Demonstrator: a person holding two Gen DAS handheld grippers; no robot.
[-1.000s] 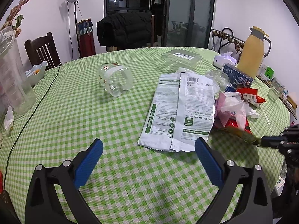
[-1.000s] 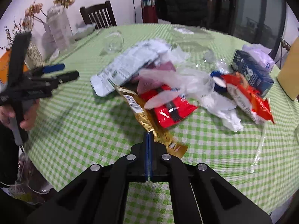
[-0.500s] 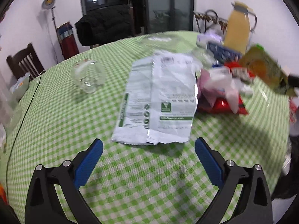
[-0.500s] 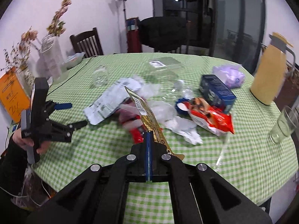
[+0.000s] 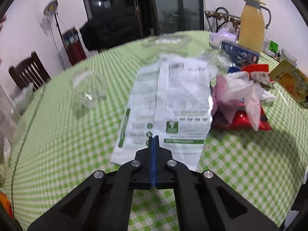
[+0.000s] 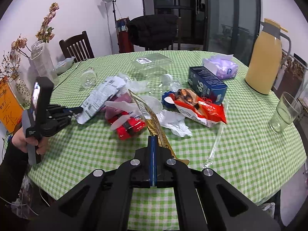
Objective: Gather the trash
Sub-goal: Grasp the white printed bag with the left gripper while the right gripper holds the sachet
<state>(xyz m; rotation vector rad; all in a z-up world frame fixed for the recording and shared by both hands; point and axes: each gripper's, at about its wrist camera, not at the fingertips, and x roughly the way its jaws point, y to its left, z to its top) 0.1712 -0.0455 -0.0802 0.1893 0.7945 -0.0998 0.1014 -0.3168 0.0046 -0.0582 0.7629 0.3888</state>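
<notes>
Meanwhile, the right tongs (image 6: pixel 153 140) pinched the gold wrapper (image 6: pixel 148 115) above the checkered surface (image 6: pixel 250 134), and the left tongs (image 5: pixel 154 140) were pressed together on the near edge of the white bag (image 5: pixel 173 100) lying there.

Big white "99" shows on the dark blue carton (image 6: pixel 207 83), well ahead and right of the right jaws. Handwritten "ZK" sits on the orange card (image 6: pixel 8 107), far left. The white-and-green bag (image 5: pixel 169 105) and gold wrapper (image 6: pixel 148 115) carry barcodes, their print too blurred to read.
</notes>
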